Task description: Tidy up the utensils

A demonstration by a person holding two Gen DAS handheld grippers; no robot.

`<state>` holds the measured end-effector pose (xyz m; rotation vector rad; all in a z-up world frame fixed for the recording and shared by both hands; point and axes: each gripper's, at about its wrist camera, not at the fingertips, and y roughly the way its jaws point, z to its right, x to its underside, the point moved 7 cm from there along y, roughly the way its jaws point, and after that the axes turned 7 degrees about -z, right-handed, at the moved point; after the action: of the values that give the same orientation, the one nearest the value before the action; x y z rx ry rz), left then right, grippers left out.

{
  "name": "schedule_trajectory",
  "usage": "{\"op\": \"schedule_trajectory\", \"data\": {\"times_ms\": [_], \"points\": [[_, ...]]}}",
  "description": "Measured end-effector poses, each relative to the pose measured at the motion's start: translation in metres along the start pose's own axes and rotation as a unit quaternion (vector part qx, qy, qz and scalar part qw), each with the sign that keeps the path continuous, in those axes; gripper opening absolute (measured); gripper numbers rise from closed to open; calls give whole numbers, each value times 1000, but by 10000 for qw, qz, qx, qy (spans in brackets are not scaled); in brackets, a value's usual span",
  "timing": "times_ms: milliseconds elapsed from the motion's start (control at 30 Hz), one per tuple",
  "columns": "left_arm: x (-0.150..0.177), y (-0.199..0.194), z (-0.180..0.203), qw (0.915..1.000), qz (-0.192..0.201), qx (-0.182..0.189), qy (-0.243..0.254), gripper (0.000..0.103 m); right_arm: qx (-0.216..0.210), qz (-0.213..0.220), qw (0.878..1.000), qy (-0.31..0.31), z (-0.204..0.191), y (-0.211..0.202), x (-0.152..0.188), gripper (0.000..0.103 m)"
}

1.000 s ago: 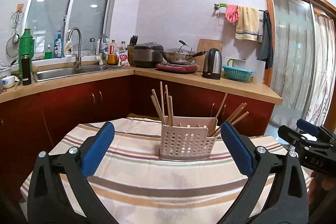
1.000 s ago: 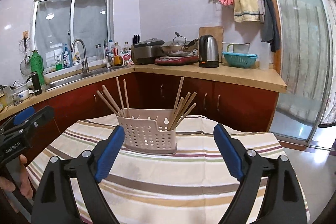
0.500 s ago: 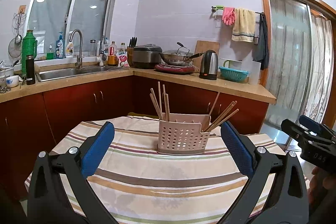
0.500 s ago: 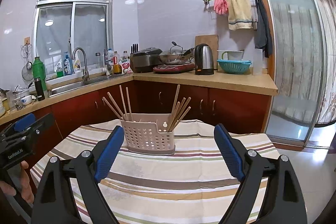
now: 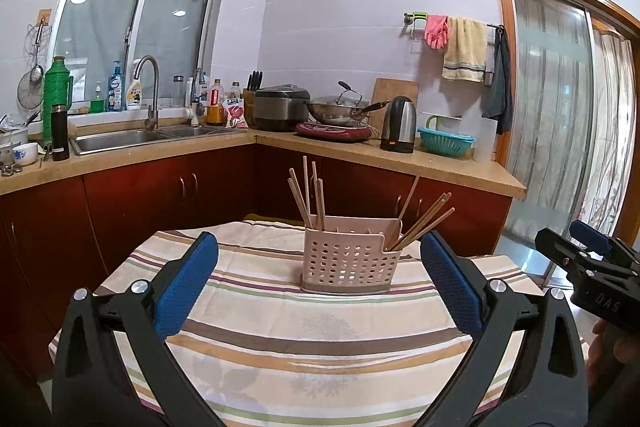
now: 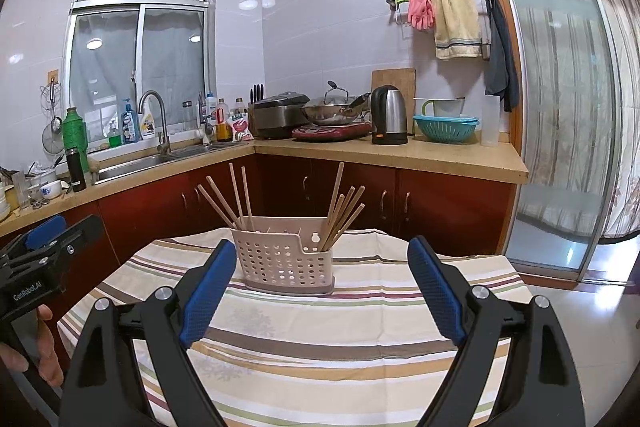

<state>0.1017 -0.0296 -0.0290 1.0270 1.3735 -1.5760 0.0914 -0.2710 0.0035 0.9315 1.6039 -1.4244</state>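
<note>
The wooden chopsticks (image 5: pixel 310 193) look light, stiff and smooth, best pinched mid-shaft; they stand in two bunches in the perforated plastic utensil caddy (image 6: pixel 282 261), centre frame on the striped worktop (image 6: pixel 360 311). Both the left gripper (image 5: pixel 320 285) and right gripper (image 6: pixel 318 291) gape wide, empty. Readable writing: "GenRobot.AI" at lower left of the right view, "DAS" at lower right of the left.

The holder (image 5: pixel 347 261) is pale pink plastic dotted with round holes, and the chopsticks (image 5: pixel 425 224) in it are light tan wood. The cloth (image 5: pixel 312 339) on the surface is cream with brown, tan, maroon and green stripes and a faint grey leaf print. Both tools, left (image 5: pixel 319 285) and right (image 6: pixel 322 293), are black with blue textured pads (image 6: pixel 206 293). The cabinets (image 6: pixel 452 207) are dark red.
</note>
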Motion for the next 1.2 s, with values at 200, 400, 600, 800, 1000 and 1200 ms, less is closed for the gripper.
{"op": "schedule_trajectory", "data": {"times_ms": [200, 400, 600, 800, 1000, 1200], "points": [[0, -3, -2, 10000, 12, -17, -18, 99, -2, 5, 10000, 2, 0, -1, 0, 85], [0, -2, -2, 10000, 12, -17, -11, 99, 12, 9, 10000, -5, -1, -1, 0, 85], [0, -4, -5, 10000, -5, -29, -35, 99, 12, 12, 10000, -8, -1, -2, 0, 85], [-2, -5, -8, 10000, -18, -77, -36, 99, 6, 6, 10000, -11, 0, -2, 0, 85], [-4, -6, -9, 9998, 45, -192, -5, 99, 15, 13, 10000, -13, -1, -2, 0, 85], [-4, -2, -8, 9998, -23, -179, 23, 99, 10, 2, 10000, -10, -1, -2, 1, 85]]}}
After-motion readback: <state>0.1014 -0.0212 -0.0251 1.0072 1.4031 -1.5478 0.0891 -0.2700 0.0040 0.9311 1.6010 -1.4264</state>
